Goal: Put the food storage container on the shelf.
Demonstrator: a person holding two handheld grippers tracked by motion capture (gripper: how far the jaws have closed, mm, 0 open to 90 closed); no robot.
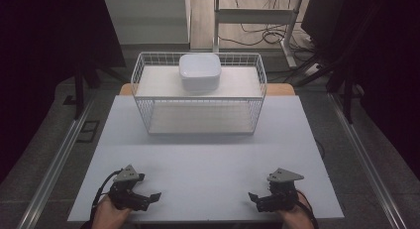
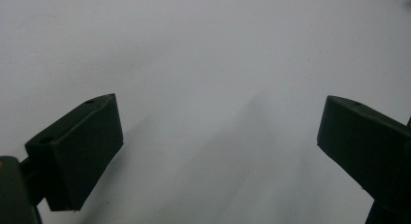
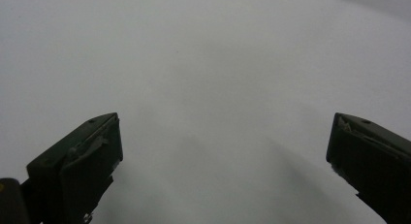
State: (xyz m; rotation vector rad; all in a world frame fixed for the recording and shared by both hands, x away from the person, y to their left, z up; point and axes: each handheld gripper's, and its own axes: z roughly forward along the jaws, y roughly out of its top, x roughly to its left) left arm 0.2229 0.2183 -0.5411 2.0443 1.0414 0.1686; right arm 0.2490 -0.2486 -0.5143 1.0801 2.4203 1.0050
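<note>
The left gripper (image 1: 151,198) rests at the near left edge of the white table (image 1: 208,159), held by the person's left hand (image 1: 110,213). Its jaws stand wide apart with nothing between them; in the left gripper view the gripper (image 2: 218,136) has only bare tabletop (image 2: 208,49) between its two black pads. The right gripper (image 1: 253,198) rests at the near right edge, held by the right hand (image 1: 296,216), and its jaws are also spread wide and empty; in the right gripper view the gripper (image 3: 223,151) looks again on plain table surface (image 3: 208,54).

The two grippers are well apart from each other, and their tips point toward the middle of the table. Between them and the far side nothing stands in the way.

At the far side of the table stands a white wire basket (image 1: 143,65), turned on its side so that it makes a kind of shelf with an open front. It is a rectangular box of thin wire grid. On its upper level sits a white bowl (image 1: 199,70), squarish with rounded corners, smooth and slightly glossy, probably plastic. The bowl is near the middle of the top, well apart from both grippers.

The tabletop is matte, flat and pale grey-white. The gripper pads are dark, blocky and dull. Each gripper carries a grey three-cornered plate on top. Behind the table there are cables on the floor (image 1: 257,35).
</note>
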